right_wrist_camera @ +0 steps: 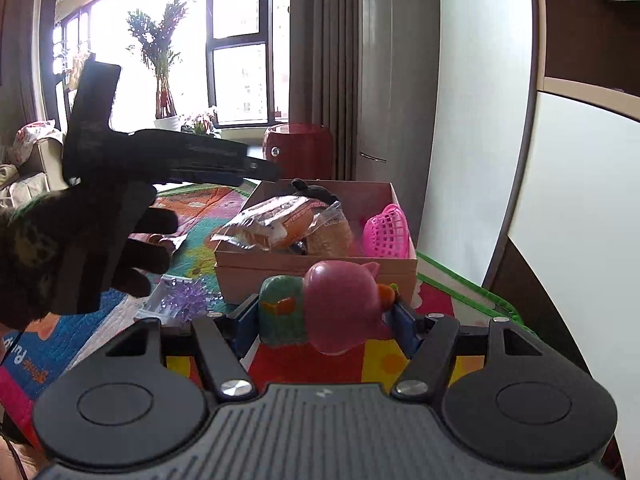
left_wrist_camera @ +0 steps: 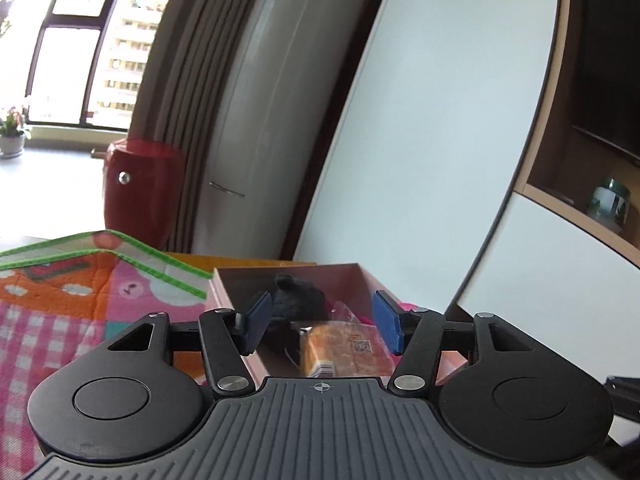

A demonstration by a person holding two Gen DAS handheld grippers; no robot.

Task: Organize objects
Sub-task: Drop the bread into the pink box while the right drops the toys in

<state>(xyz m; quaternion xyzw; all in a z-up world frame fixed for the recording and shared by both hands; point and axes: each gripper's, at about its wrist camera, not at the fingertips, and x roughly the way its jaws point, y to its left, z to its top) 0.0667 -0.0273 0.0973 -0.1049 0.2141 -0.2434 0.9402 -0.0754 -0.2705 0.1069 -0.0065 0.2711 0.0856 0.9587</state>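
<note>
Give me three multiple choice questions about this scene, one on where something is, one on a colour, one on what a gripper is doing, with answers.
1. Where does the pink mesh basket lie?
A. Inside the cardboard box
B. On the mat, left of the box
C. In the left gripper

2. What colour is the round stool by the curtain?
A. Blue
B. Red
C. White

3. What is the right gripper doing?
A. Hanging open with nothing between its fingers
B. Holding a snack packet
C. Holding a pink pig toy

Answers:
1 A, the basket leans in the box's right corner.
2 B, the stool is dark red in both views.
3 C, the blue pads sit against both sides of the toy, in front of the box.
</note>
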